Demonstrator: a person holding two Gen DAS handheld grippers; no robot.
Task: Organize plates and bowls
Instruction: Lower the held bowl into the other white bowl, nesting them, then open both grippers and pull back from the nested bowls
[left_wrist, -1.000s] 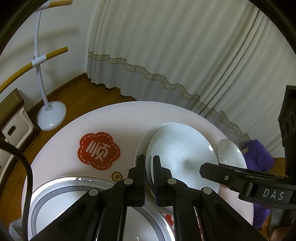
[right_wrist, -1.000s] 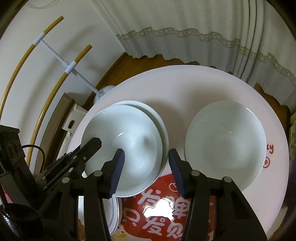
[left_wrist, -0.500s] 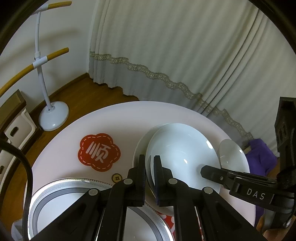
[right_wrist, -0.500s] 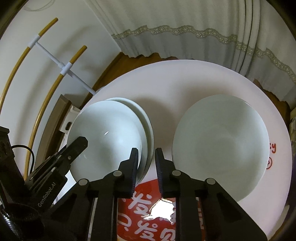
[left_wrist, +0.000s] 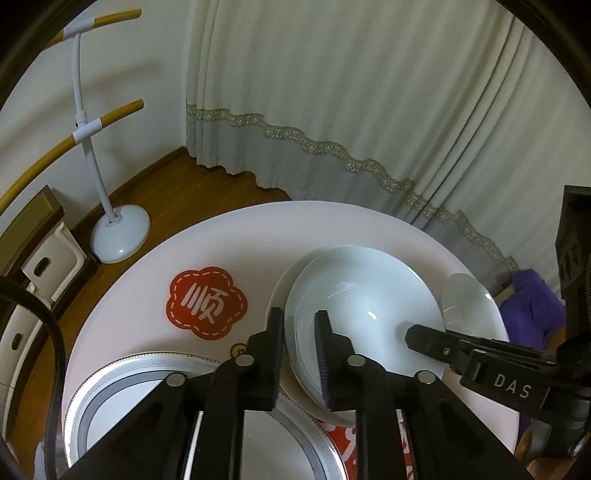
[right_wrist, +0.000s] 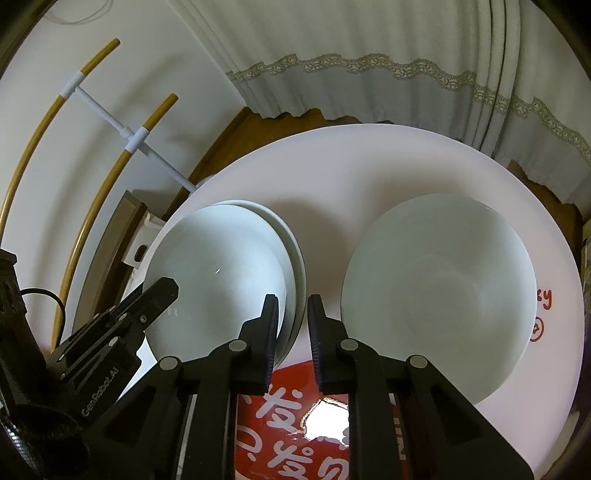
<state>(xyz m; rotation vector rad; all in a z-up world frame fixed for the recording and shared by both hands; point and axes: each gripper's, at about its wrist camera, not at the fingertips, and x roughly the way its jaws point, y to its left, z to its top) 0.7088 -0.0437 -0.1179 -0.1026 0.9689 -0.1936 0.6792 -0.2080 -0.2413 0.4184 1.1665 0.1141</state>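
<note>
A: Nearest us, the left hand-held gripper (left_wrist: 300, 350) straddles the near rim of the top bowl (left_wrist: 364, 314). Its jaws are opening, the rim between them; the pads look just clear of the porcelain, so we log it as released.

B: Agreed. The right hand-held gripper (right_wrist: 291, 332) has its jaws nearly pressed together on the right-hand rim of the same bowl stack (right_wrist: 221, 266). The rim sits in the narrow gap, so we read it as pinching, though which of the nested rims it grips we cannot tell.

A: At the near left edge of the tabletop (left_wrist: 258, 229) a grey-banded plate (left_wrist: 110, 398) lies by itself, beside the red sticker (left_wrist: 205, 301).

B: Further right, a second pale bowl (right_wrist: 436, 295) stands alone toward the right edge of the tabletop, apart from the stack.

A: Progress, as we judge it: one bowl nested in another, slightly off-centre, near the middle of the tabletop. Left to do: centre the stack, add the lone bowl, sort the banded plate.
</note>
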